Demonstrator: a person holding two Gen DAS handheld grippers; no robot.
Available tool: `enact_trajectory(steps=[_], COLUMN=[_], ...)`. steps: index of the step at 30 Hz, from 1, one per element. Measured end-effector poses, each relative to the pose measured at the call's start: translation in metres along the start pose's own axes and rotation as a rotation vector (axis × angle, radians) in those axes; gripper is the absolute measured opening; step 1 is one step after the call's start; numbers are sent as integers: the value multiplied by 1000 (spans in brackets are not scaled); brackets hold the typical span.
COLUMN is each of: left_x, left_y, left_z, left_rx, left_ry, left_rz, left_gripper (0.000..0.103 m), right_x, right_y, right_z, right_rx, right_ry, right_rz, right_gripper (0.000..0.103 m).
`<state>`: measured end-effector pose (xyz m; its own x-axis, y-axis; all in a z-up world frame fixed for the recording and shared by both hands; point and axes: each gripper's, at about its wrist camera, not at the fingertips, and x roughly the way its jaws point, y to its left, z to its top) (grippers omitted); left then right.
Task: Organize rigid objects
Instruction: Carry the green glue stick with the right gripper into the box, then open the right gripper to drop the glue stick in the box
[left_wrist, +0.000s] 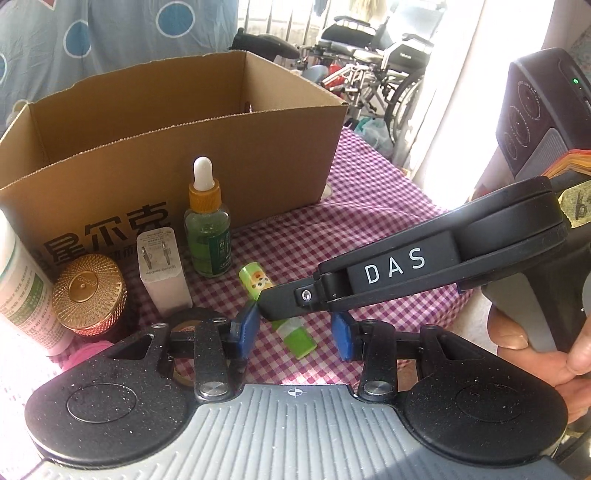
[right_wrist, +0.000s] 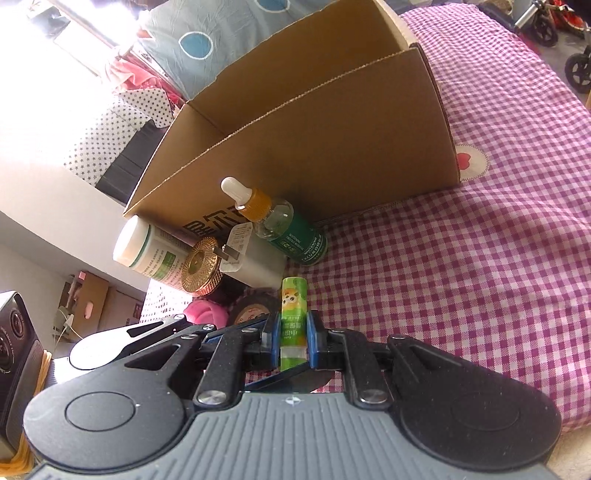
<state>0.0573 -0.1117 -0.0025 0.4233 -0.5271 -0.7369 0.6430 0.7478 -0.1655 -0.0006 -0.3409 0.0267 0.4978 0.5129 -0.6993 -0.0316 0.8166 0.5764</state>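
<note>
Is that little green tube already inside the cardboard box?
No, the green tube is outside the cardboard box, clamped between the right gripper's blue pads.

The cloth (right_wrist: 480, 258) is a purple-and-white check. At twelve o'clock sits a plain brown cardboard box (left_wrist: 177, 162) with black lettering. The dropper bottle (left_wrist: 207, 236) is clear green with an orange collar and white bulb. The jar lid (left_wrist: 86, 291) is patterned gold. The small tube (right_wrist: 293, 325) is lime green with a cartoon print, between blue pads (right_wrist: 274, 343).

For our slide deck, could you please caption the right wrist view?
Right tongs grip a green tube on the checked cloth, before the open cardboard box.
</note>
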Motion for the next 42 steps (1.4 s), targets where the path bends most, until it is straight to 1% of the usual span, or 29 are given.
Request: enact_trajectory(steps=[3,8,10,13,15,17,20,23,25,26,27,31,36,39,42], left_x=[-26,-75,-88,-99,-99,-86,-63,-34,-14,-3,6,38,60,64,62], left_y=[0,12,21,39,51,66,89,115,128,134,140,158,175,181,178], left_z=[10,36,49,72,85,102,121,134,140,142,144,149,149,150,151], left_rx=[13,6,1,-18,-44,-67,-92,-132,-151,-158,-166,-186,-212,-229,-213], left_ry=[-63,-181,-209,-223,-192,-137,-67,37,109,142,170,253,307,331,335], left_rz=[13,74,98,125,140,151,138,115,106,103,101,108,147,174,197], left_gripper=[41,42,43,43,43,43,43,43,43,43,43,43,43,43,45], right_x=[-18,-44,-47,-42,-30,-12,22,57,87,96,111,150,187,204,218], right_y=[21,74,94,117,125,128,127,115,99,94,86,64,55,56,58], right_z=[8,38,54,81,98,119,148,170,184,189,195,211,223,224,224], right_rx=[-38,-163,-210,-257,-272,-262,-224,-164,-96,-75,-42,39,57,48,39], right_ry=[-43,-124,-147,-162,-141,-91,-9,78,154,177,213,286,328,348,367], right_rz=[11,55,76,102,117,131,121,105,97,94,91,81,40,16,3], right_gripper=[16,16,16,16,16,16,16,16,16,16,16,16,16,16,16])
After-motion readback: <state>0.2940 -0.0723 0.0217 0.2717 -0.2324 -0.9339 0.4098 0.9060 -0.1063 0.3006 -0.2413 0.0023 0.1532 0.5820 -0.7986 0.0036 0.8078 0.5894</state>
